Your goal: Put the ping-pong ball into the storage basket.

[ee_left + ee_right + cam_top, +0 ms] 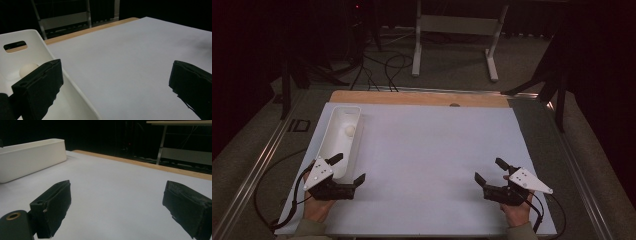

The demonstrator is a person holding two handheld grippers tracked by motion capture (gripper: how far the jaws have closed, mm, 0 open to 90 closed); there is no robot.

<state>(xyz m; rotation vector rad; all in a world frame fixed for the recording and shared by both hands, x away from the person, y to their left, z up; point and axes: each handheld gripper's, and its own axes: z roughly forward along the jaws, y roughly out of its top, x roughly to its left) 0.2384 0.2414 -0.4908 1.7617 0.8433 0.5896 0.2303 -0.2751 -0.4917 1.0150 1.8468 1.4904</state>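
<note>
A small white ball (348,130) sits inside the long white tray (332,134) at the tabletop's (432,150) left edge. The left gripper (348,169) straddles the tray's near right wall, fingers spread wide, pinching nothing. Well apart on the right, the right gripper (488,170) hovers low, fingers also spread, empty.

Bin (343,131): white plastic, smooth, faint sheen. Ball (349,129) inside: off-white, matt. Tabletop (432,165): smooth matt white sheet; bare wood strip (419,98) along far edge. Jaws: black, matt, rough-edged pads. Gripper top plates: light grey, flat, matt. Floor (452,75): grey carpet.
</note>
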